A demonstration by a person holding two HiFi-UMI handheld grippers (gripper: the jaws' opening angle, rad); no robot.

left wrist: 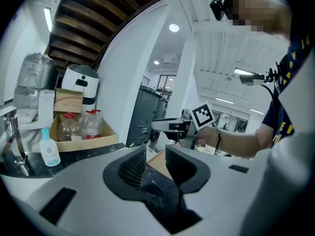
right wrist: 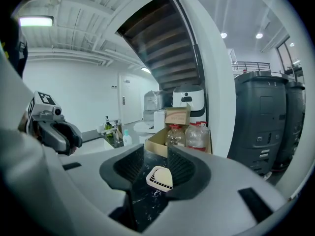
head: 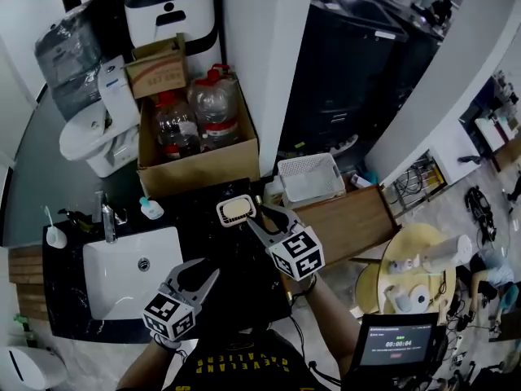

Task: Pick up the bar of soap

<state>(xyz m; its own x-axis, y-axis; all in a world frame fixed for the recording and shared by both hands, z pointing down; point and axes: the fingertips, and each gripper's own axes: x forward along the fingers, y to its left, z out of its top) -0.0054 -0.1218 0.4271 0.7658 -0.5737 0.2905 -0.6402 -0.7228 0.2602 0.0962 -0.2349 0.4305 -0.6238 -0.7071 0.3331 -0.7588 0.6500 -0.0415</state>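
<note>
Head view: soap is sitting in its dish on the black counter, right of the sink, in front of the box of bottles. Right gripper is pointing at the dish, tips just beside its right edge; can't tell contact from here. Left gripper is hanging lower over the counter edge, well apart from the soap. Left gripper view: left gripper is standing released, jaws spread, nothing between them but counter and background, so it's idling. Right gripper view: right gripper is also released, jaws apart, with the dish lying on the counter just ahead in the gap, nearer the right jaw, pads not pressing on it. Soap itself is hard to separate from the dish in this view. Progress, my read: approach and alignment are looking mostly done; grasp isn't started, soap isn't lifted. Remaining: getting the jaws around the bar rather than the dish, clamping, lifting. Risk I'm seeing: catching the dish rim along with the soap.
</note>
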